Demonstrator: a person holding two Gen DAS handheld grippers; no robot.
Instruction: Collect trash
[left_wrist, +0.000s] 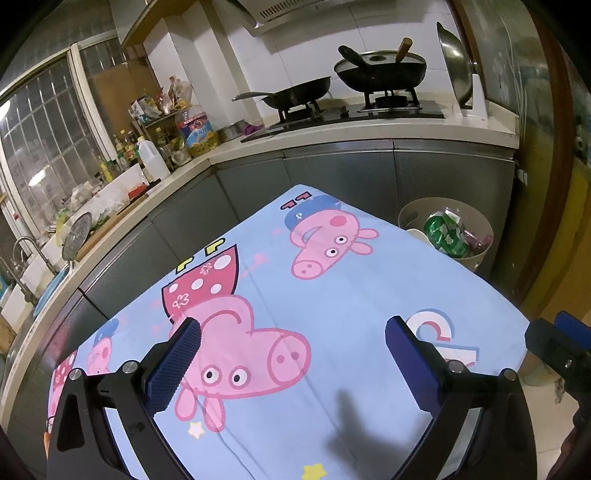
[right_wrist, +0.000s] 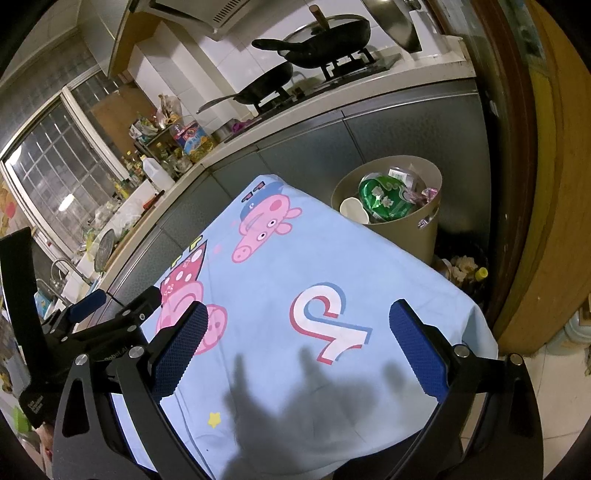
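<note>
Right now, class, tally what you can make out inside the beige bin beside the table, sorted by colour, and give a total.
White paper cup: 1
Green crumpled wrapper: 1
Pink wrapper: 1
Total: 3 told apart in the bin; other scraps behind them are too jumbled to count.

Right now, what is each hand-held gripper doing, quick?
Left hand-held gripper: open, holding nothing.
Right hand-held gripper: open, holding nothing.
</note>
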